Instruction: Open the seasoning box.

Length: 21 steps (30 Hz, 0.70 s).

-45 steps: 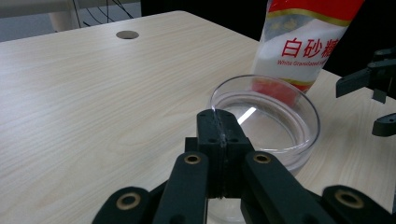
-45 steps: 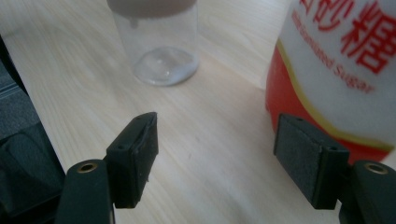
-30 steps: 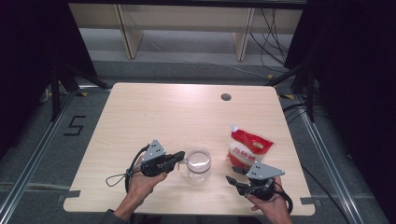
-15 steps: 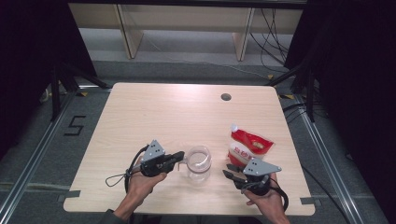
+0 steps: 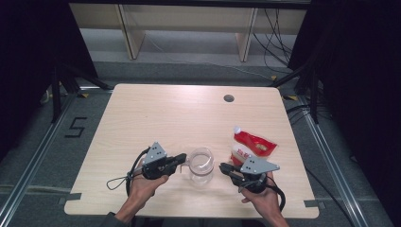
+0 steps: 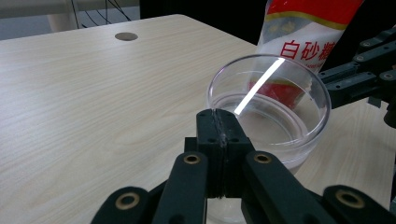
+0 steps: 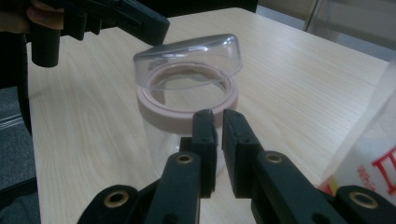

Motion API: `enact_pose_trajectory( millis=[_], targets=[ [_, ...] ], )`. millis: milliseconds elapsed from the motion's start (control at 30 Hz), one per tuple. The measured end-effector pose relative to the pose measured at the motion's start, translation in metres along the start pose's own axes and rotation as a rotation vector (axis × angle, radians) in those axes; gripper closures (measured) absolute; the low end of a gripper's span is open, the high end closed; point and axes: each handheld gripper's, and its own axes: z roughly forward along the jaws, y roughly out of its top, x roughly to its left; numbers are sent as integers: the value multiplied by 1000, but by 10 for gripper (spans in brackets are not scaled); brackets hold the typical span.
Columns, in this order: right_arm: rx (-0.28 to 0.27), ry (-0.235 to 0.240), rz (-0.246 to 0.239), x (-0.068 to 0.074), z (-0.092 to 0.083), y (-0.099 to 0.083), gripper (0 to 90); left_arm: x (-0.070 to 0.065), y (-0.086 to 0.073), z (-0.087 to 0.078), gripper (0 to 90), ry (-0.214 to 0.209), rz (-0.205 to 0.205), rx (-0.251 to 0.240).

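Note:
A clear jar (image 5: 201, 171) with a pale pink ring (image 7: 159, 109) at its mouth stands near the table's front edge. Its clear lid (image 7: 187, 60) is tipped up over the mouth. My left gripper (image 5: 183, 160) is shut on the lid's edge, and in the left gripper view the pads (image 6: 219, 123) meet on the clear rim (image 6: 271, 93). My right gripper (image 5: 222, 167) is just right of the jar. Its jaws (image 7: 217, 122) have just been closing and stand shut with a thin slit and nothing between them. Behind it stands a red and white sugar bag (image 5: 253, 145).
The light wooden table (image 5: 179, 113) has a round cable hole (image 5: 229, 98) at the back right. The bag (image 7: 373, 154) is close to the right gripper's right side. Dark floor and metal rails surround the table.
My right gripper has moved left toward the jar and its jaws have closed. The left gripper, jar and bag have stayed in place.

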Motion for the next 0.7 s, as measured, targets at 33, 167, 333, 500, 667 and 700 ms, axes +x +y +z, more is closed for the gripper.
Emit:
enact_pose_trajectory(
  millis=[33,167,333,500,667,700],
  targets=[
    [-6,-6,-21,0,3,2,844,0,0,0,886,0,-2,-2],
    [-14,7,-5,2,10,3,849,0,0,0,885,-1,-1,-3],
    [-5,13,-10,5,14,8,859,0,-1,0,884,0,-5,-4],
    [-10,30,-37,6,18,13,865,1,-1,-1,871,-1,-16,0],
    [-17,26,-49,8,19,15,866,2,0,-4,759,14,-15,-4],
    [-27,19,-51,8,20,15,866,3,-1,-5,732,7,-19,-12]
  ],
)
